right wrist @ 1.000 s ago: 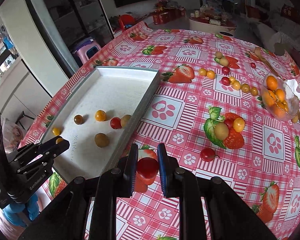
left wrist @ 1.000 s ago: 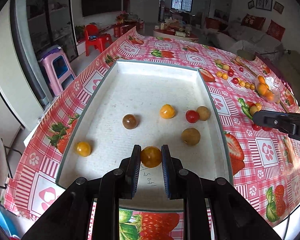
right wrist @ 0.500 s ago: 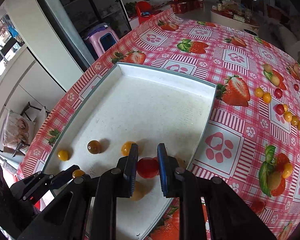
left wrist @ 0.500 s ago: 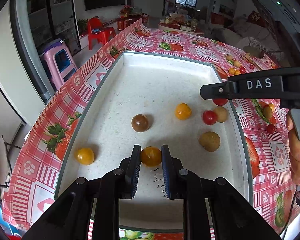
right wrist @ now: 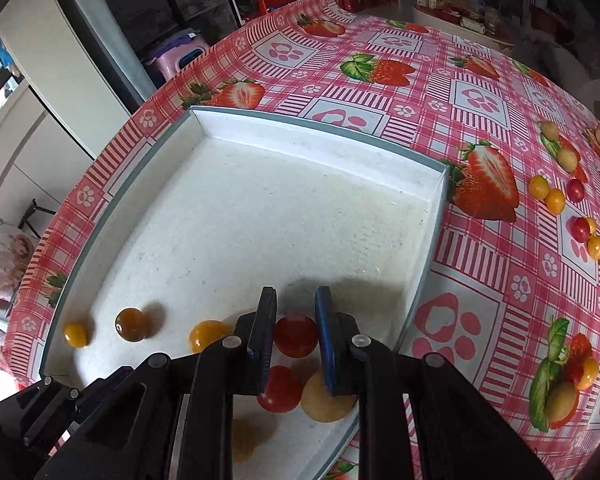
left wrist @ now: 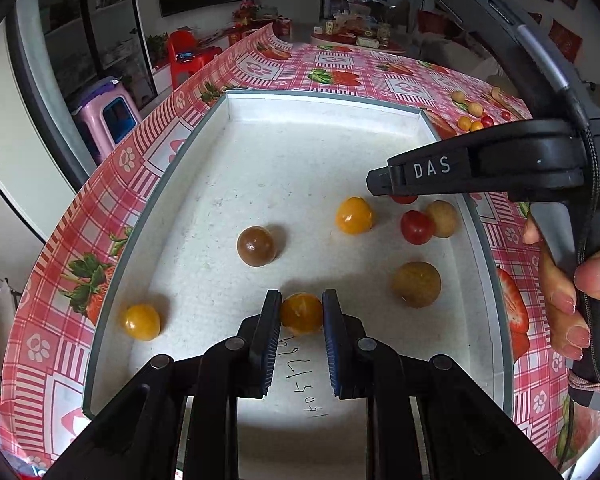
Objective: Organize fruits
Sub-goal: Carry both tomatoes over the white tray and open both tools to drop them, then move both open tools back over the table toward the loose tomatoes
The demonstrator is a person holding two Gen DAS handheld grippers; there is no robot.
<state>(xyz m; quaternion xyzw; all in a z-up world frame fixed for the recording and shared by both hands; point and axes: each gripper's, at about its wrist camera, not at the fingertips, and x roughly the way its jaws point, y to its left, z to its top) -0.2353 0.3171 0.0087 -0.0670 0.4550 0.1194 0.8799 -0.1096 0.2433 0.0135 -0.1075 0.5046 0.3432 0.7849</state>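
Observation:
A white tray (left wrist: 324, 148) lies on the strawberry tablecloth with several small round fruits in it. My left gripper (left wrist: 301, 312) is shut on an orange fruit (left wrist: 301, 313), low over the tray's near end. My right gripper (right wrist: 296, 330) is shut on a red tomato (right wrist: 295, 335) above the tray's right side; in the left wrist view it reaches in from the right, over a red tomato (left wrist: 416, 227) and a tan fruit (left wrist: 443, 218). Other tray fruits: a brown one (left wrist: 256, 246), two yellow ones (left wrist: 354, 215) (left wrist: 142, 322), and a large tan one (left wrist: 417, 284).
Loose yellow, red and tan fruits (right wrist: 556, 200) lie on the tablecloth to the right of the tray (right wrist: 300, 216). A person's fingers (left wrist: 568, 296) hold the right gripper's handle. The table edge falls away at left, with a pink stool (left wrist: 108, 114) beyond.
My right gripper carried the red tomato leftward from over the tablecloth to over the tray's right side. My left gripper sank slightly with the orange fruit still held.

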